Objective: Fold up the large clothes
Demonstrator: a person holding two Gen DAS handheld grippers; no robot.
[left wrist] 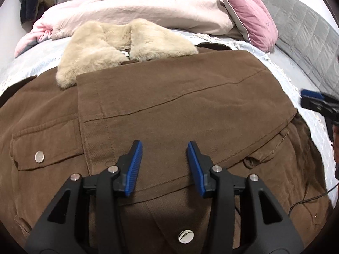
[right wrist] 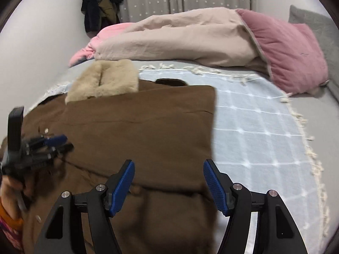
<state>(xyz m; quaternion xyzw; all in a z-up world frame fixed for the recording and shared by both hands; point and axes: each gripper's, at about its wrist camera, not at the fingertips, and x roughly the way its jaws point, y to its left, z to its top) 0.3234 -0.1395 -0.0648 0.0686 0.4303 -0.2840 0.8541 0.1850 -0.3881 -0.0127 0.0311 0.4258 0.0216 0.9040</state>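
A large brown jacket (left wrist: 169, 110) with a cream fur collar (left wrist: 118, 48) lies on the bed, its right side folded in over the front. My left gripper (left wrist: 164, 148) hovers over the folded panel, jaws open with only cloth beneath them. In the right wrist view the same jacket (right wrist: 137, 127) and fur collar (right wrist: 106, 80) sit left of centre. My right gripper (right wrist: 168, 169) stands open above the jacket's right edge, nothing between its pads. The left gripper (right wrist: 53, 144) shows blurred at the left there; the right gripper (left wrist: 317, 101) shows at the right edge of the left wrist view.
A light blue checked throw (right wrist: 254, 131) with fringe covers the bed under the jacket. A pale pink duvet (right wrist: 180, 40) and a rose pillow (right wrist: 286, 53) lie at the back. A grey quilted headboard (left wrist: 307, 31) runs along the right. Dark clothes (right wrist: 101, 4) hang by the curtain.
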